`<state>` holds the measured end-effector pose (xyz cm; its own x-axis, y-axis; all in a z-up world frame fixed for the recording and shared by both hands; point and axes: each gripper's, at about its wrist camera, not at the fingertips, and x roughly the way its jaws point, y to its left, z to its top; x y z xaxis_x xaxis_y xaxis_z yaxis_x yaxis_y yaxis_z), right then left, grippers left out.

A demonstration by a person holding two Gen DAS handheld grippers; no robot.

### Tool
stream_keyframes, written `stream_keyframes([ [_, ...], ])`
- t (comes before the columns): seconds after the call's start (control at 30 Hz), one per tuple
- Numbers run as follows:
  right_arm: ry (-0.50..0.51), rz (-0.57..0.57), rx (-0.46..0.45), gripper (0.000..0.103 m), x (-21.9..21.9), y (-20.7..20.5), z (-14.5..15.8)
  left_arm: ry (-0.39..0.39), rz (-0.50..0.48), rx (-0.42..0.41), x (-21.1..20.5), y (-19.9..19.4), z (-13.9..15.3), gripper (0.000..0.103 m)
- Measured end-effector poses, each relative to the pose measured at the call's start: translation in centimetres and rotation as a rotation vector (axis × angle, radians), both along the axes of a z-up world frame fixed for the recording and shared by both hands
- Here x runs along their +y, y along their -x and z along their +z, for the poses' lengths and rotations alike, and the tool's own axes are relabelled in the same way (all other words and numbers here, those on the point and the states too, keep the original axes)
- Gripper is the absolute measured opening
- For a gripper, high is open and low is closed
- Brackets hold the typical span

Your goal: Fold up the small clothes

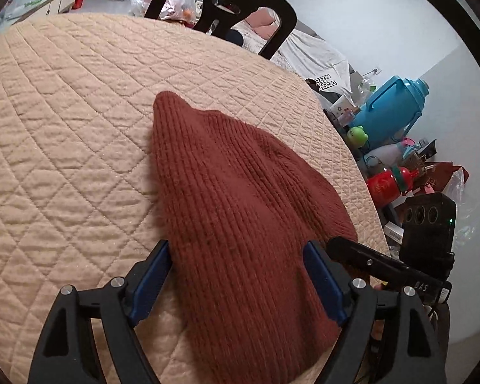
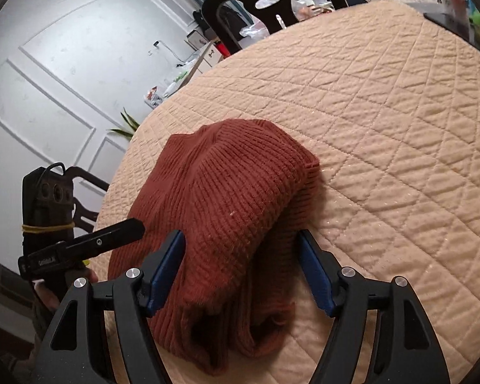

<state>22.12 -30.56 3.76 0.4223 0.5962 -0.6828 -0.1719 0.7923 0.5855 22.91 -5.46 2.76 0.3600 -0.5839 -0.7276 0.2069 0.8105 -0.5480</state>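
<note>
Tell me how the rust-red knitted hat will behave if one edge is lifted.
The knitted hat will probably droop, since it already lies slumped in soft folds. It looks light for its size. Its ribbed knit should grip the quilted cover rather than slide.

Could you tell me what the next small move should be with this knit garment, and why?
Probably close both grippers on the near edge. The rust-red knit garment lies on the quilted cover, and the left gripper and right gripper each stand open with its near part between their blue pads. In the right wrist view the near end looks bunched, so pinching there would let them lift it.
</note>
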Motion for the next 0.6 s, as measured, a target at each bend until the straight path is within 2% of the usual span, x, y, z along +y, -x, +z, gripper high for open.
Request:
stream_keyframes([
  [0.1, -0.036, -0.004, 0.023, 0.071, -0.41, -0.38, -0.05, 0.031, 0.013, 0.014, 0.24, -0.24, -0.32, 0.085],
  [0.23, -0.070, -0.004, 0.040, 0.071, -0.93, -0.66, -0.18, 0.023, 0.010, 0.006, 0.19, -0.40, -0.39, 0.085],
  [0.33, -0.056, 0.002, 0.030, 0.070, -0.76, -0.41, -0.04, 0.023, 0.010, 0.005, 0.08, -0.62, -0.41, 0.084],
  [0.4, -0.022, 0.001, 0.029, 0.057, -0.58, -0.27, 0.05, 0.030, 0.014, 0.008, 0.19, -0.68, -0.47, 0.083],
  [0.6, -0.029, 0.001, 0.031, 0.047, -0.91, -0.21, -0.03, 0.036, 0.035, 0.018, 0.81, -0.90, -0.70, 0.067],
])
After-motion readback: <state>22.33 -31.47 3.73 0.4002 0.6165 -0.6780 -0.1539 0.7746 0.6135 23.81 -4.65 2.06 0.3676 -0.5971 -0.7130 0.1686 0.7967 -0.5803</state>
